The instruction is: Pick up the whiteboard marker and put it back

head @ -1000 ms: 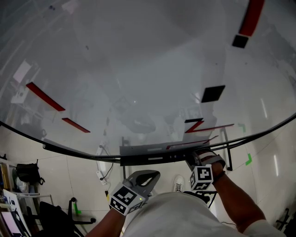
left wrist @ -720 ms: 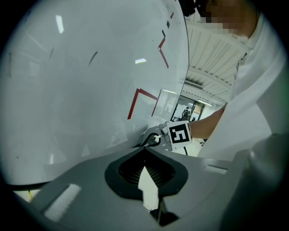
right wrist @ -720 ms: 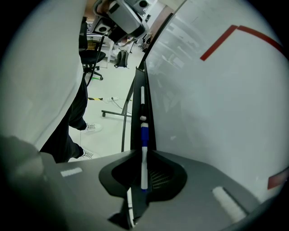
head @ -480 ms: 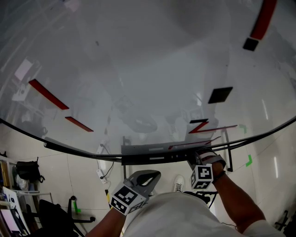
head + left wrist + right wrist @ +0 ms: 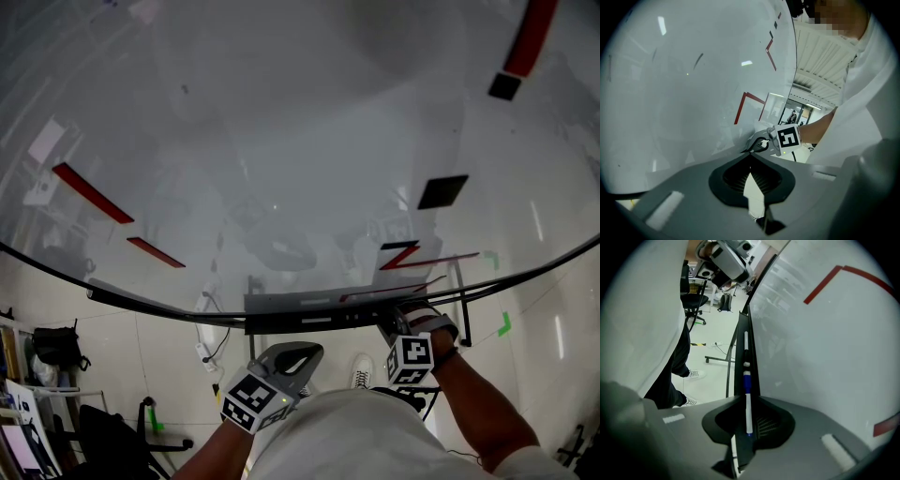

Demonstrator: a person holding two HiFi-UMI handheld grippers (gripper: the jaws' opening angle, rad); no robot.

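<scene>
Right claw (image 5: 746,398) is pinching the white, blue-capped whiteboard marker (image 5: 748,413), which is lying lengthwise in the black ledge tray (image 5: 739,357) under the glossy whiteboard (image 5: 825,357). The in-line grip probably suits lifting or reseating. Left claw (image 5: 751,155) is hanging aside, pressed together, empty.
</scene>
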